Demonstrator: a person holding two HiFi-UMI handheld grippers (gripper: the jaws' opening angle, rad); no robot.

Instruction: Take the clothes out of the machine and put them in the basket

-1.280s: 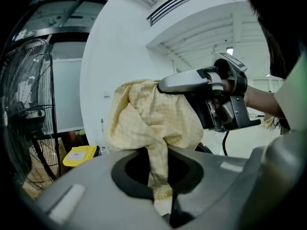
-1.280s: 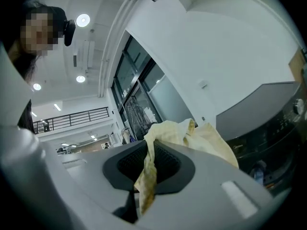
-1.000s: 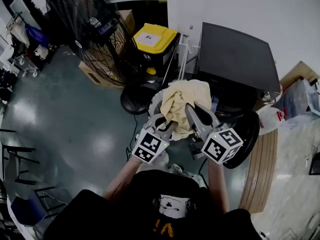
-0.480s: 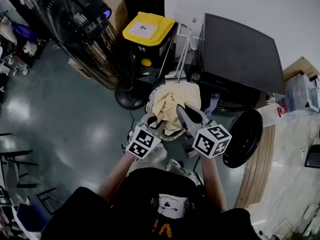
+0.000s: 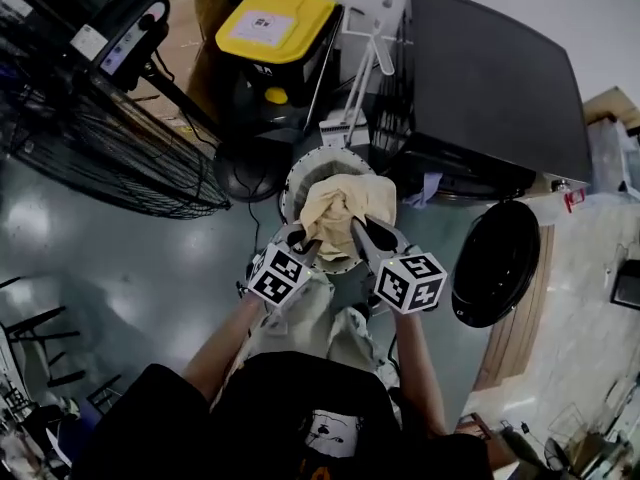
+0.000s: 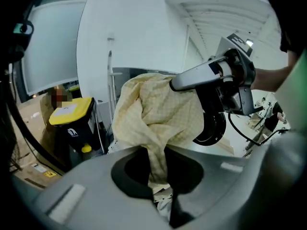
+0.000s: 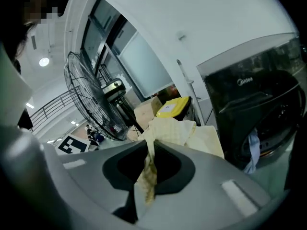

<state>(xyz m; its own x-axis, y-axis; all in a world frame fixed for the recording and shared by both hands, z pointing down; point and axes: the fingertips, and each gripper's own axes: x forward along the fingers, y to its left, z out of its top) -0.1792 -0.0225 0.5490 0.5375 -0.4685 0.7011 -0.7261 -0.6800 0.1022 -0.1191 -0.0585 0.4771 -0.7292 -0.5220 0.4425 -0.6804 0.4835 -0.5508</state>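
A pale yellow checked cloth [image 5: 335,208] hangs bunched over the round white basket [image 5: 322,156] on the floor. My left gripper [image 5: 300,240] is shut on its left side and my right gripper [image 5: 358,230] is shut on its right side. In the left gripper view the cloth [image 6: 153,114] runs down between the jaws [image 6: 156,166], with the right gripper [image 6: 196,78] across it. In the right gripper view a strip of the cloth [image 7: 175,131] is pinched between the jaws [image 7: 148,164]. The black washing machine [image 5: 490,78] stands behind, its round door [image 5: 497,263] swung open. A pale blue garment [image 7: 253,152] hangs from its opening.
A large black floor fan [image 5: 90,138] stands at the left. A black bin with a yellow lid [image 5: 270,23] and a white rack [image 5: 355,78] sit behind the basket. The person's legs [image 5: 320,323] are just in front of the basket.
Both grippers have come down together with the yellow cloth, which now hangs lower over the basket. The head camera has moved closer to the machine and basket.
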